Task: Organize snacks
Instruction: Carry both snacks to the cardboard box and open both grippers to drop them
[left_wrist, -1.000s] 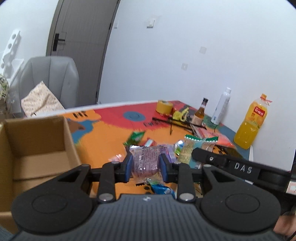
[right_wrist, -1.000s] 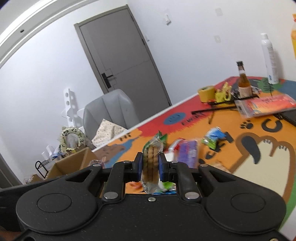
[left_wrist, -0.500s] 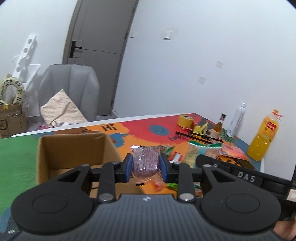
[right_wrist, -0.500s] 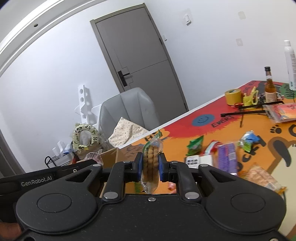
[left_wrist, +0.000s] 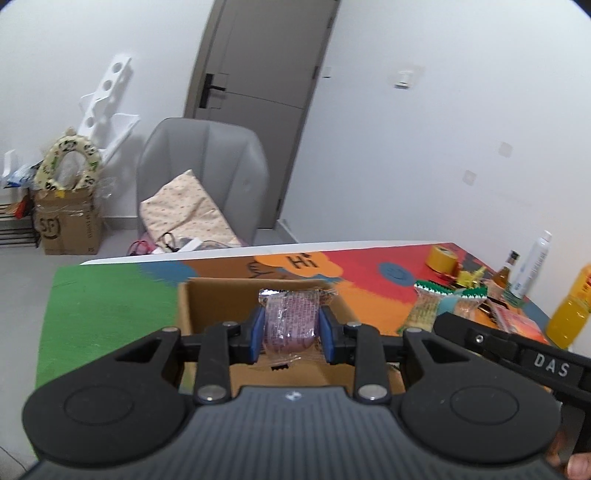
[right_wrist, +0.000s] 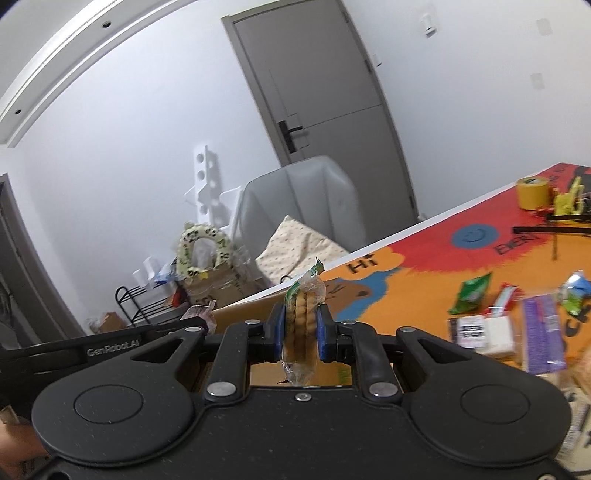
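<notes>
Over the box (left_wrist: 221, 295) | your left tongs (left_wrist: 291, 328) pinch purple pack (left_wrist: 290, 321), right tongs (right_wrist: 300, 330) pinch biscuits (right_wrist: 301, 325) | neither dropped; more snacks (right_wrist: 502, 325) left on counter (right_wrist: 424, 258)

Both tongs' snacks now over box (left_wrist: 207, 302)

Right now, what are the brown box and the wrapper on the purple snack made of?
The brown box looks like corrugated cardboard: matte tan walls with raw cut edges. The purple snack seems wrapped in thin clear plastic film: it is glossy, crinkled, see-through, with a crimped zigzag end. The left gripper pinches it.
</notes>
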